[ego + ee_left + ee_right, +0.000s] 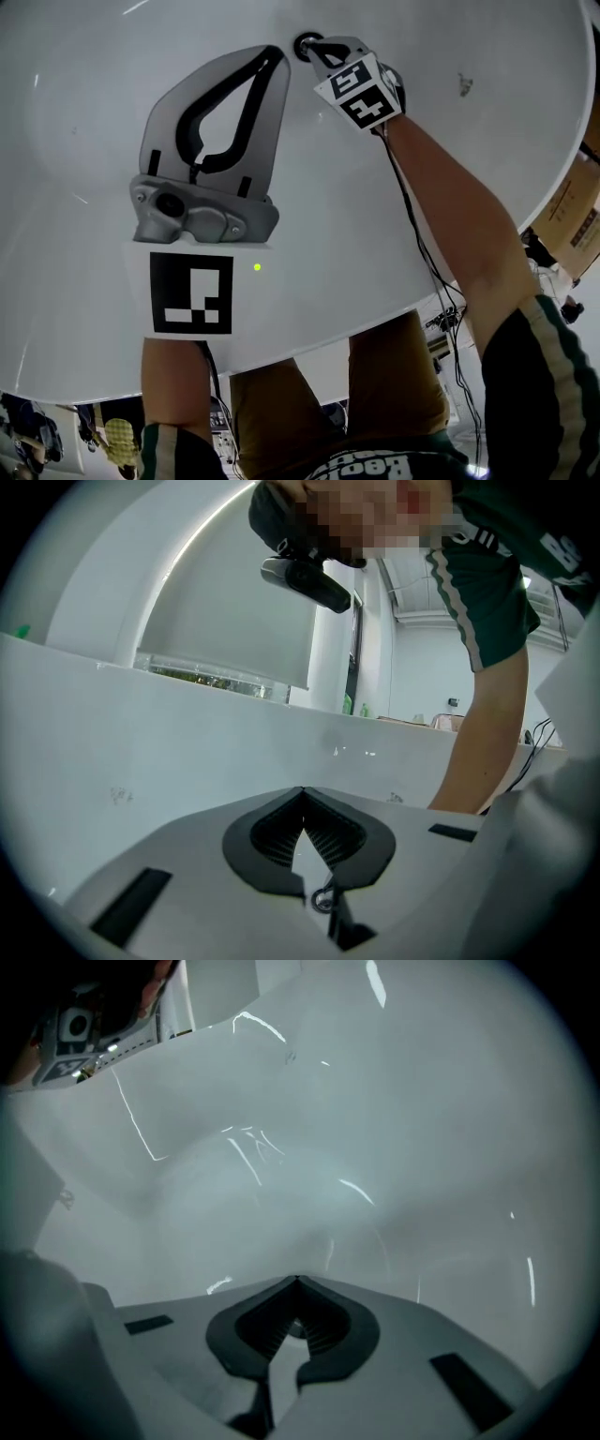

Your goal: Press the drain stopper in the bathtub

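I look down into a white bathtub (94,141). The drain stopper (303,44) shows as a small dark round ring at the top of the head view. My right gripper (315,49) points steeply down with its shut tips right at the stopper's edge; whether they touch it I cannot tell. In the right gripper view the jaws (298,1282) meet with nothing held, over blurred white tub floor. My left gripper (273,52) hovers nearer the camera, just left of the stopper, jaws together and empty. In the left gripper view its tips (302,790) face the tub's far wall (187,742).
The tub's curved rim (525,216) runs down the right side, with cardboard boxes (574,217) beyond it. A black cable (422,253) hangs along the right arm. The person's legs (281,412) stand at the near rim. An arm (483,733) crosses the left gripper view.
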